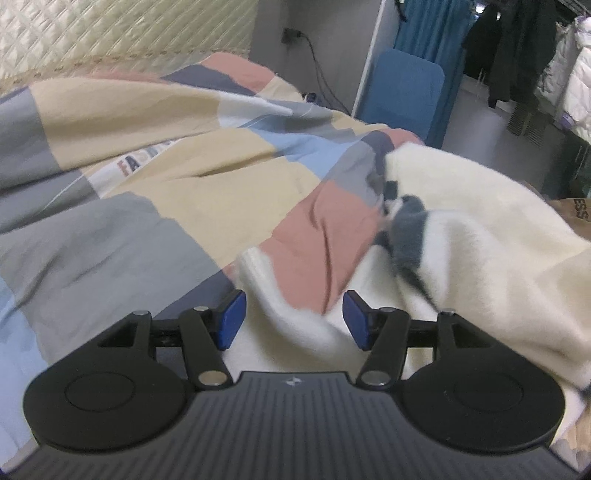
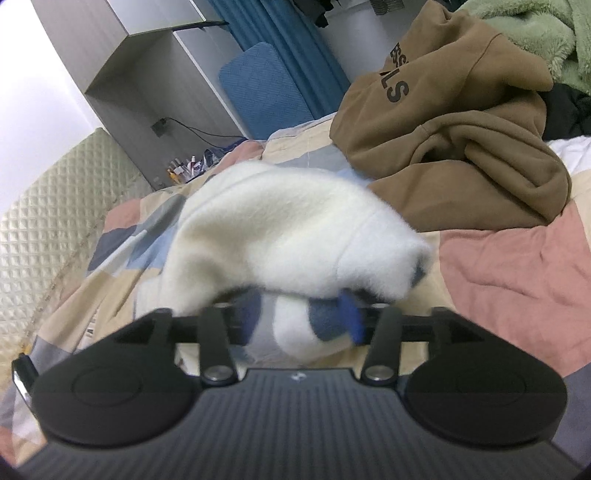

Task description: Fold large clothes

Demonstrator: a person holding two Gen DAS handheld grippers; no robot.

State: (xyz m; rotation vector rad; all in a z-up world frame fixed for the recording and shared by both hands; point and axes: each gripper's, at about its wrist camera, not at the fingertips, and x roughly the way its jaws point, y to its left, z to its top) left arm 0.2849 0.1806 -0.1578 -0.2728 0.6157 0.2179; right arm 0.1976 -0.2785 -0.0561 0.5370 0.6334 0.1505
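1. Left tool (image 1: 293,319) is released: its blue pads (image 1: 232,320) stand well apart, and a cream fold of the fleece garment (image 1: 461,236) lies between them without being pinched. Closing from here may catch only the fuzzy edge of that fold, or the patchwork duvet (image 1: 184,177) under it, in which case the bedding would lift along with the garment.

2. Right tool (image 2: 301,317) looks clenched on a bunch of the fleece garment (image 2: 280,229). White and grey-blue pile fills the space between its fingers (image 2: 349,314), though motion blur and the fabric draped over the front hide one pad almost entirely, so I judge the grip from the bunching and not from the pads themselves.

3. The garment lies on the bed, heaped and partly raised at the right tool, with its grey-blue trim (image 1: 406,229) crumpled in the middle. It is nowhere near flat, so the fold seems to be at an early stage.

4. A thick, slippery pile held in a wad can slide out under its own weight if the right tool pulls up quickly.

5. With only one side held, the cloth will likely twist and hang unevenly, giving a crooked fold line.

6. The brown hoodie (image 2: 454,125) sits just beyond the fleece, and a green fleece (image 2: 532,33) lies behind that. A wide sweep to spread the garment could drag into that pile and tangle them.
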